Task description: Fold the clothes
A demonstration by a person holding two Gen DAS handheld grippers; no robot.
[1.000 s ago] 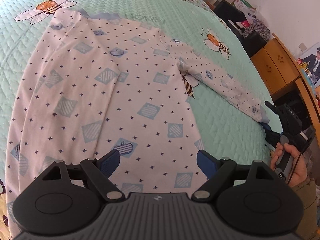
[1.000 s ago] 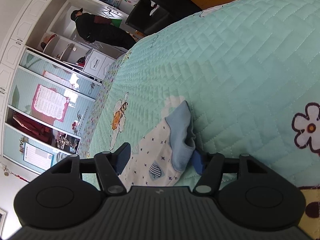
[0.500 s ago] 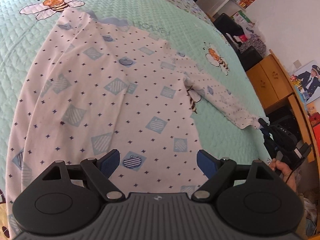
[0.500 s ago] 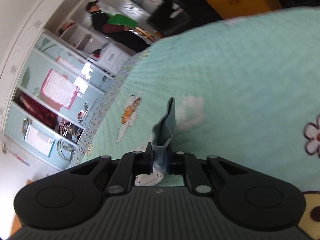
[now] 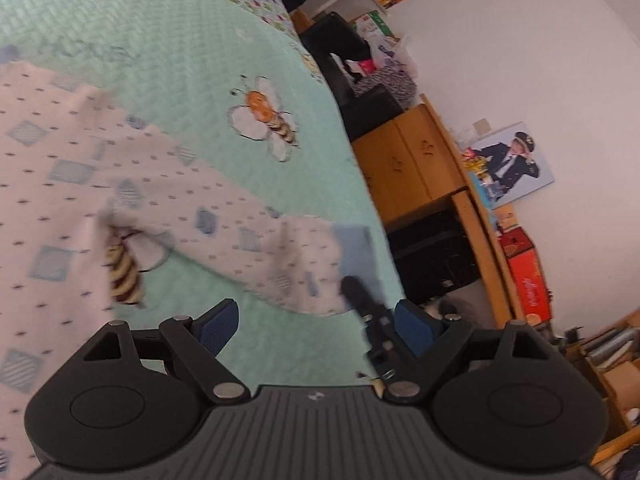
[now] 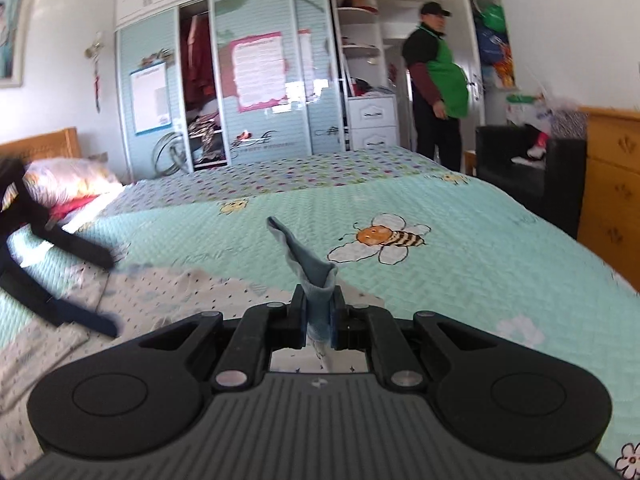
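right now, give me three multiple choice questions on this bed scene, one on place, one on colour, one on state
1. Where does the patterned shirt lie?
A. on the bedspread
B. on the floor
C. in the wardrobe

2. What colour is the sleeve cuff?
A. red
B. light blue
C. yellow

3. How is the right claw?
A. wide open, nothing in it
B. shut on the cuff
C. shut on a pillow

Answers:
1. A, the shirt is spread across the green quilted bedspread.
2. B, the cuff standing up between the fingers is light blue.
3. B, the right wrist view shows the fingers pinching the cuff, while the left claw stands open.
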